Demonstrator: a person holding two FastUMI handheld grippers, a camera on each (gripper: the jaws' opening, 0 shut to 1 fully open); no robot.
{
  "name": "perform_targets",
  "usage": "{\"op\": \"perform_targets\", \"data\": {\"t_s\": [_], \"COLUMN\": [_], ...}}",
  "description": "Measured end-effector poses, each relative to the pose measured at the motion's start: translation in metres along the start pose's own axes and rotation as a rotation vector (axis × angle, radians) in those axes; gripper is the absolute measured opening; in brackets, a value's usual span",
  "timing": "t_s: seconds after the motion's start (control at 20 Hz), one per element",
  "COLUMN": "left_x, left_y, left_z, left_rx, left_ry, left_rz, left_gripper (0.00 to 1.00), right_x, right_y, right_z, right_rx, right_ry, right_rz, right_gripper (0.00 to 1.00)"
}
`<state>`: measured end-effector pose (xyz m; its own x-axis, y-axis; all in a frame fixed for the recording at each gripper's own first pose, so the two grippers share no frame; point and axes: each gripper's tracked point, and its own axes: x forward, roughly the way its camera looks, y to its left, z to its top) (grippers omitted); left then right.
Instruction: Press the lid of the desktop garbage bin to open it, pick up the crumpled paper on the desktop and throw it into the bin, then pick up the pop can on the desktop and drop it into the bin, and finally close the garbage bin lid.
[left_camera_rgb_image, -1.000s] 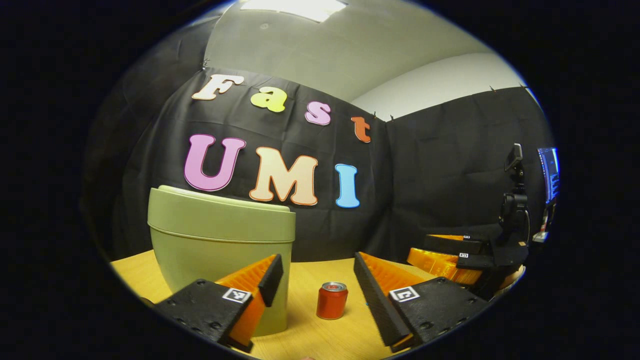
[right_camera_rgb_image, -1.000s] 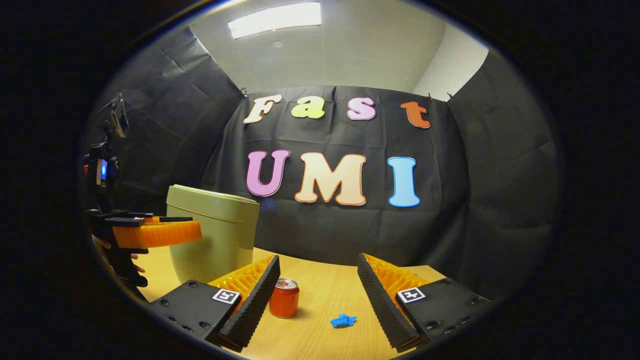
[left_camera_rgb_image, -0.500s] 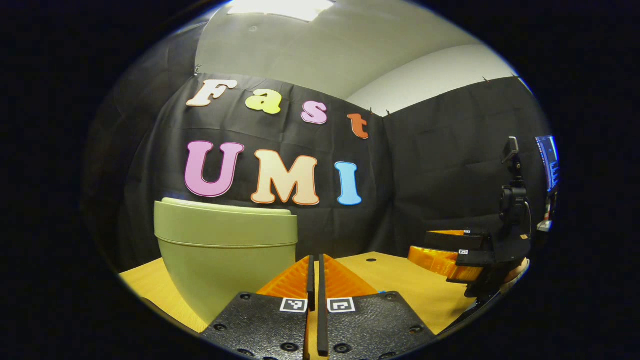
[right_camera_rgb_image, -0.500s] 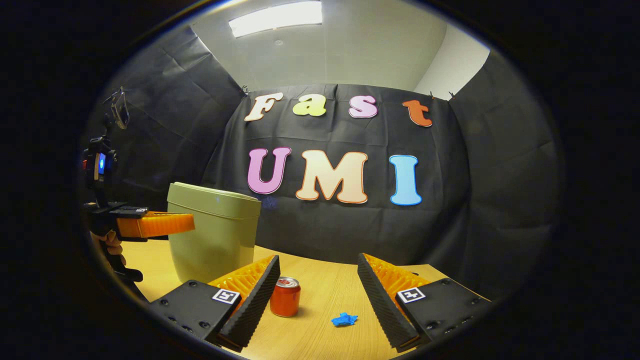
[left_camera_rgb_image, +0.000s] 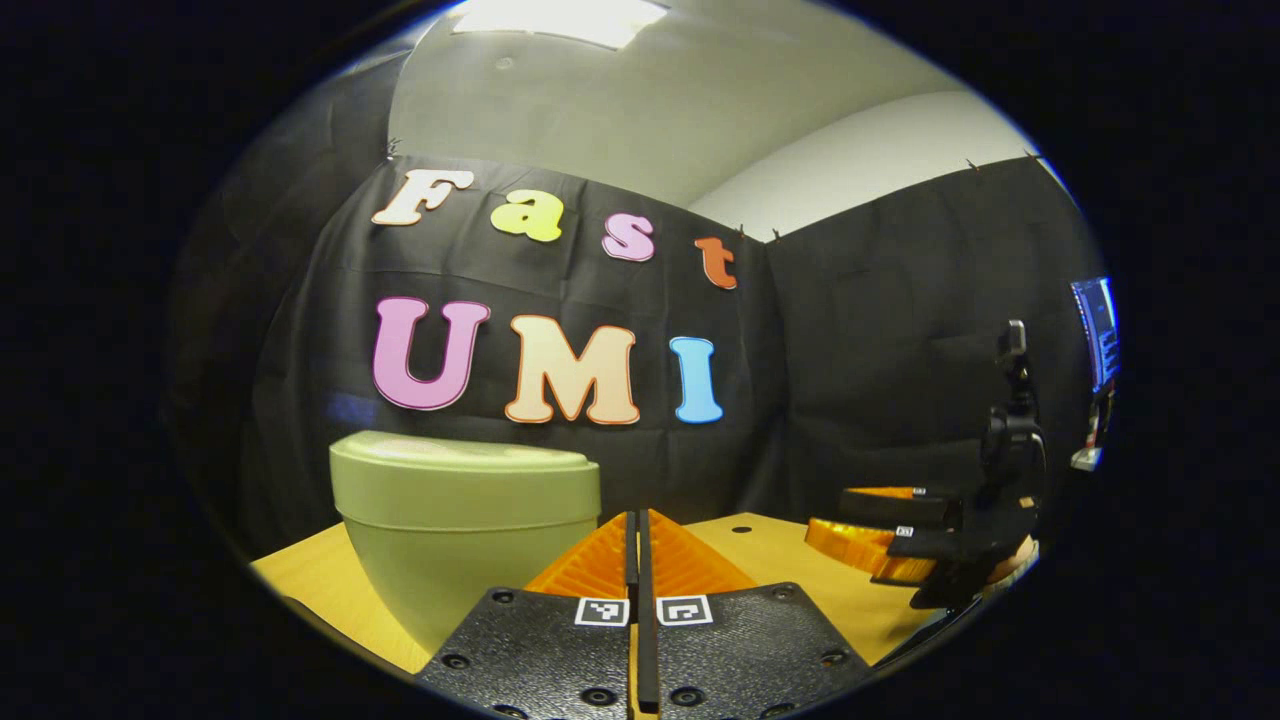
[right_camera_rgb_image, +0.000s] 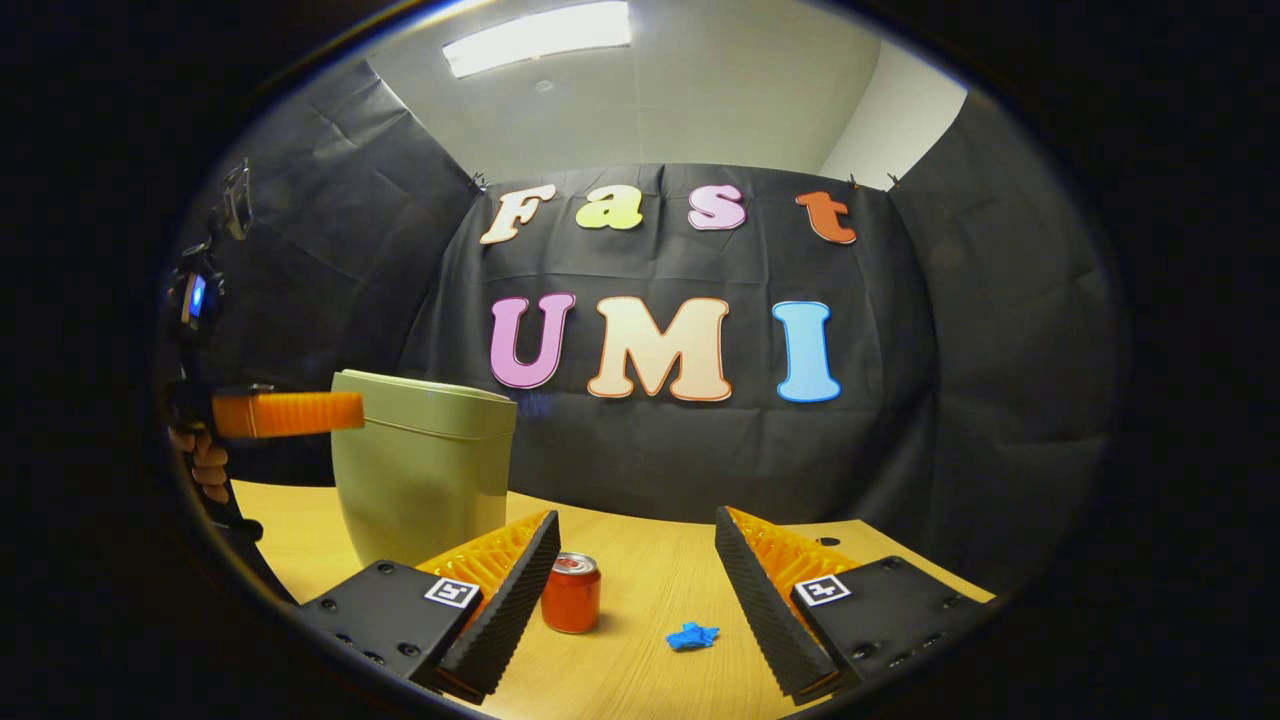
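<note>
A pale green garbage bin (left_camera_rgb_image: 470, 520) (right_camera_rgb_image: 425, 460) stands on the wooden desktop with its lid down. My left gripper (left_camera_rgb_image: 636, 530) is shut with nothing between its fingers, held just right of the bin at lid height. In the right gripper view the left gripper (right_camera_rgb_image: 345, 412) hangs level with the lid's near edge. My right gripper (right_camera_rgb_image: 635, 560) is open above the desk. A red pop can (right_camera_rgb_image: 571, 593) stands upright by its left finger. A small blue crumpled paper (right_camera_rgb_image: 692, 636) lies between the fingers, farther out.
The right gripper (left_camera_rgb_image: 880, 520) with a hand on it is at the right of the left gripper view. A monitor (left_camera_rgb_image: 1095, 330) glows at the far right. The wooden desktop (right_camera_rgb_image: 650, 590) ends at the black cloth wall.
My left gripper closed from open about a second ago and has risen, so the bin lid sits lower in its view. The right gripper has barely moved.
</note>
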<state>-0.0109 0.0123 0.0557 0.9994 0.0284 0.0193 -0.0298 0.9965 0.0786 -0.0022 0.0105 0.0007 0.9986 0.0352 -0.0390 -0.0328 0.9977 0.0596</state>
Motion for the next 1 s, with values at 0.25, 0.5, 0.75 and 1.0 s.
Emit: {"op": "perform_targets", "data": {"t_s": [0.25, 0.5, 0.75, 1.0], "left_x": [0.02, 0.041, 0.05, 0.052], "left_y": [0.048, 0.094, 0.108, 0.107], "left_z": [0.046, 0.039, 0.017, 0.009], "left_rx": [0.052, 0.033, 0.021, 0.068], "left_ry": [-0.016, 0.049, 0.13, 0.173], "left_rz": [0.112, 0.223, 0.26, 0.261], "left_gripper": [0.0, 0.0, 0.0, 0.0], "right_x": [0.001, 0.001, 0.0, 0.002], "right_y": [0.01, 0.024, 0.021, 0.009], "right_z": [-0.009, -0.011, -0.01, -0.008], "right_rx": [-0.052, -0.058, -0.074, -0.026], "right_ry": [0.024, 0.035, 0.034, 0.03], "right_rz": [0.015, 0.04, 0.033, 0.009], "right_gripper": [0.98, 0.98, 0.98, 0.98]}}
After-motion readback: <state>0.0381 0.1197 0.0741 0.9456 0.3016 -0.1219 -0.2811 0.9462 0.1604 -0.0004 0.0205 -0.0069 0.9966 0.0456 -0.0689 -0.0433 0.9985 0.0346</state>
